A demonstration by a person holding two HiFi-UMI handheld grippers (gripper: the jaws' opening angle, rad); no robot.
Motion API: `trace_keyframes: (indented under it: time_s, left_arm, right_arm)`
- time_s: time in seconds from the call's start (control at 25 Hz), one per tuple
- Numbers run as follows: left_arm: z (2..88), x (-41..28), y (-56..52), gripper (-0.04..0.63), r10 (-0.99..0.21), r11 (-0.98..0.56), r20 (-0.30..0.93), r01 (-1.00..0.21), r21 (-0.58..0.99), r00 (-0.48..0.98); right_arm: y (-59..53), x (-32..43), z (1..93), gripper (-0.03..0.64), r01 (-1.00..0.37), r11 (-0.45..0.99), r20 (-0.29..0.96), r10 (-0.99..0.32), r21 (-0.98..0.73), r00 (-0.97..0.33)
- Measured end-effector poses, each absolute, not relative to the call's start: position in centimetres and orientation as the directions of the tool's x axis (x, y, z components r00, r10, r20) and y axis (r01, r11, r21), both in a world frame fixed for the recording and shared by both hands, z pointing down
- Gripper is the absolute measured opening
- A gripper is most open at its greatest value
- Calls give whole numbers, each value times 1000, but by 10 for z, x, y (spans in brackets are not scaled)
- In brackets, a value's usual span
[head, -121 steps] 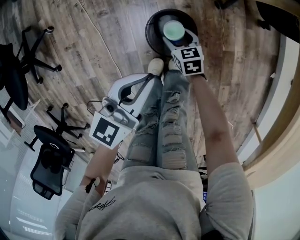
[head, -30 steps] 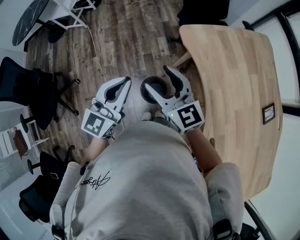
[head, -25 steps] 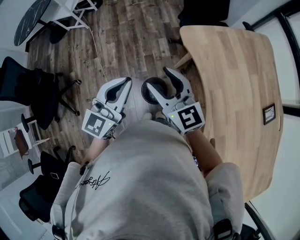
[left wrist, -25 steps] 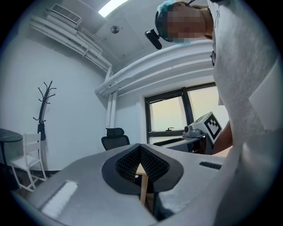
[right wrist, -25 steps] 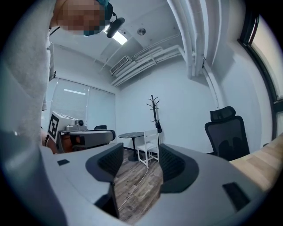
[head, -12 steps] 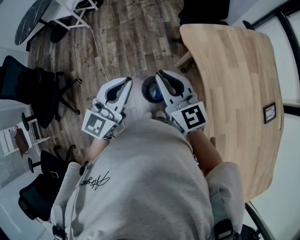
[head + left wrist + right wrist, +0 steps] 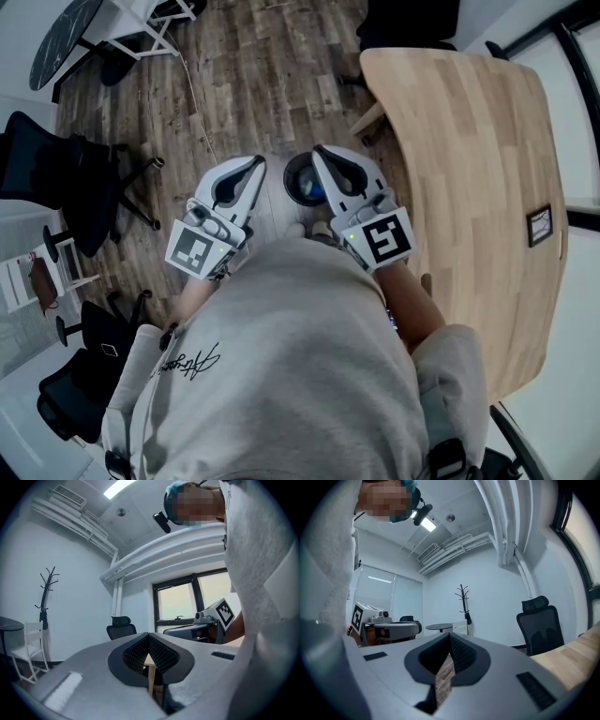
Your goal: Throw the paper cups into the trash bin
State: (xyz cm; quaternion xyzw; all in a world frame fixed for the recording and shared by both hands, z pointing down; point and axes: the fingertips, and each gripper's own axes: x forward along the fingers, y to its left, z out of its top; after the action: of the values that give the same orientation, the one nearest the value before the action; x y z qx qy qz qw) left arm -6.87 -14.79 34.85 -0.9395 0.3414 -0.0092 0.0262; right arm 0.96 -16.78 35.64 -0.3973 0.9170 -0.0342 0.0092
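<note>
The dark round trash bin point(image 7: 302, 180) stands on the wooden floor just in front of the person's feet. Something pale and blue lies inside it, too small to make out. No paper cup shows anywhere else. My right gripper point(image 7: 319, 150) hangs over the bin's right rim, shut, with nothing between its jaws; in its own view the right gripper point(image 7: 450, 637) has its ribbed pads meeting. My left gripper point(image 7: 257, 162) is held left of the bin, also shut and empty, and the left gripper point(image 7: 148, 636) shows closed pads in its own view.
A long wooden table point(image 7: 469, 169) runs along the right with a small framed picture point(image 7: 537, 226) on it. Black office chairs point(image 7: 47, 169) stand on the left, another chair point(image 7: 80, 384) is at the lower left, and a round dark table point(image 7: 56, 37) stands at the top left.
The right gripper's jaws went from wide open to shut over the bin. Well before that, it held a cup above the bin. The left gripper has barely moved.
</note>
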Motion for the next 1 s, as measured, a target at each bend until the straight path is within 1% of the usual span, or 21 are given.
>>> trace_keyframes:
  time_s: [0.12, 0.24, 1.0]
  left_arm:
    - [345, -68, -148, 3, -636, -770, -18, -636, -47, 772]
    - [350, -69, -149, 3, -641, -767, 9, -640, -57, 767]
    - [353, -71, -142, 3, -637, -770, 19, -635, -61, 771]
  right_arm:
    - [-168, 10, 355, 9, -730, 678, 7, -733, -85, -681]
    - [-169, 11, 352, 9, -725, 681, -8, -730, -108, -684]
    - [-162, 6, 358, 9, -732, 678, 22, -733, -69, -680]
